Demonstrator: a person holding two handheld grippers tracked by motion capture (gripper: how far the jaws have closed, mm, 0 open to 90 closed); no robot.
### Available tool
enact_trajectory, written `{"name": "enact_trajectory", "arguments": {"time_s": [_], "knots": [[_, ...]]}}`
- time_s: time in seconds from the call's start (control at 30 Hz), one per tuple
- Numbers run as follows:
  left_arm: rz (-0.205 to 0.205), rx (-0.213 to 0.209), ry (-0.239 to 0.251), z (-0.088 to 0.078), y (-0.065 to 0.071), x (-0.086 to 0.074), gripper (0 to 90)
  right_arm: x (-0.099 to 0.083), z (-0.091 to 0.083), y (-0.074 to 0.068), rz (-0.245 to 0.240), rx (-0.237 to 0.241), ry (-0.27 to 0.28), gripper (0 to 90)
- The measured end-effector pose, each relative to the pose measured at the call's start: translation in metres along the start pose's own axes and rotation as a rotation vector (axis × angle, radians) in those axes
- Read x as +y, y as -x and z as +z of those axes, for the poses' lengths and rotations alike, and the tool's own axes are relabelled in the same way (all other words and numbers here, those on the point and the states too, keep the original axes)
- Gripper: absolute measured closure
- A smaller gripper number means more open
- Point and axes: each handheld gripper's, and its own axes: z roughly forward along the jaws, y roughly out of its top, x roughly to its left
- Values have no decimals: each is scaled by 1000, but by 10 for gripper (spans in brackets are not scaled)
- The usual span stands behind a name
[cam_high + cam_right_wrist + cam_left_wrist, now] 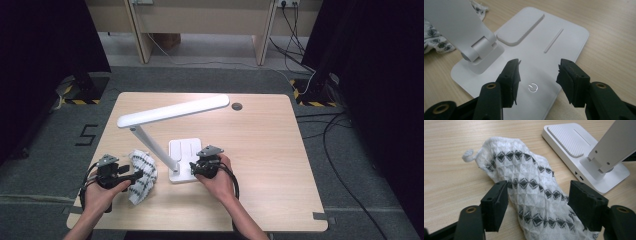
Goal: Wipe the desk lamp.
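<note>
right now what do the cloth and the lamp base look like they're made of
Cloth: soft knitted or woven textile, white with dark diamond rows; its waffle texture and limp folds show that. Lamp base: probably matte white plastic, smooth, with moulded rounded edges and a ribbed pad.

Legible marks: a black numeral "5" (87, 134) on the grey carpeted floor (45, 150) left of the light wooden table (270, 150). A thin grey circular power symbol (533, 87) on the flat white plastic base of the desk lamp (571, 37). No other text, brand or label readable.
</note>
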Motion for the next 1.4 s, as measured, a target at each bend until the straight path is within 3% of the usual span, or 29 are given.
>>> {"name": "enact_trajectory", "arguments": {"time_s": [0.43,0.83,1.2,1.4], "knots": [[-6,-4,54,-12,-6,-7,262,-7,-29,9,4,-19,33,456],[-1,15,60,-17,-14,-17,258,-20,-58,24,19,-52,40,446],[9,41,101,-23,-22,-22,261,-33,-81,36,35,-96,69,423],[-3,53,92,-23,-27,-28,263,-39,-92,42,47,-115,80,417]]}}
